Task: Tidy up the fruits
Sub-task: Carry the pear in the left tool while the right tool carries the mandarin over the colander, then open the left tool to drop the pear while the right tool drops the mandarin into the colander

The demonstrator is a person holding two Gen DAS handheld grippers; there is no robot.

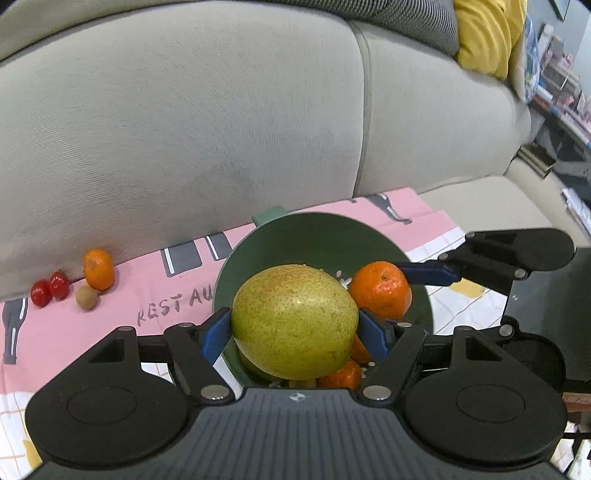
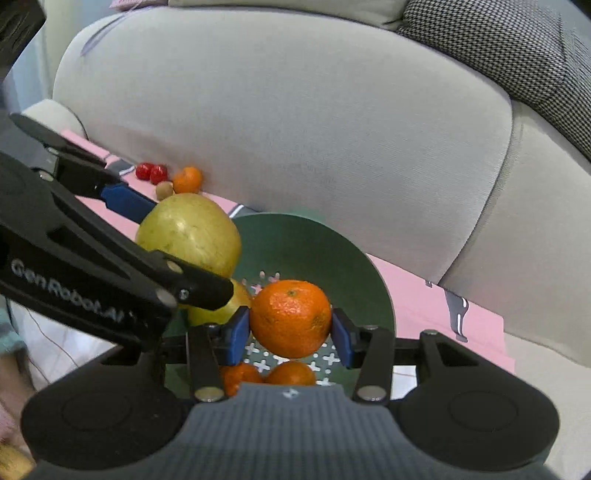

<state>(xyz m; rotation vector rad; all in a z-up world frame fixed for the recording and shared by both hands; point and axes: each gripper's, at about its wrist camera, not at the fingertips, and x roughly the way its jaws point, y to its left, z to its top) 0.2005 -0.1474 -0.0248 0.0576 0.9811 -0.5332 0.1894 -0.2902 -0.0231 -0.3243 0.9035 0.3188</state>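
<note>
Currently both tongs hang over the bowl (image 2: pixel 332 251) for release: left tongs (image 1: pixel 294 326) clamp the pear (image 1: pixel 295 325); right tongs (image 2: pixel 290 332) clamp a tangerine (image 2: pixel 290 318).

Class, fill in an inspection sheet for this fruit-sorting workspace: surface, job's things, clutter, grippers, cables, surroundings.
Surface: pink printed cloth.
Job's things: green colander holding tangerines; loose tangerine, two red fruits and a brown fruit by the sofa.
Clutter: nothing seen.
Grippers: left gripper shut on pear; right gripper shut on tangerine; both over the colander.
Cables: nothing seen.
Surroundings: beige sofa, yellow cushion.
</note>
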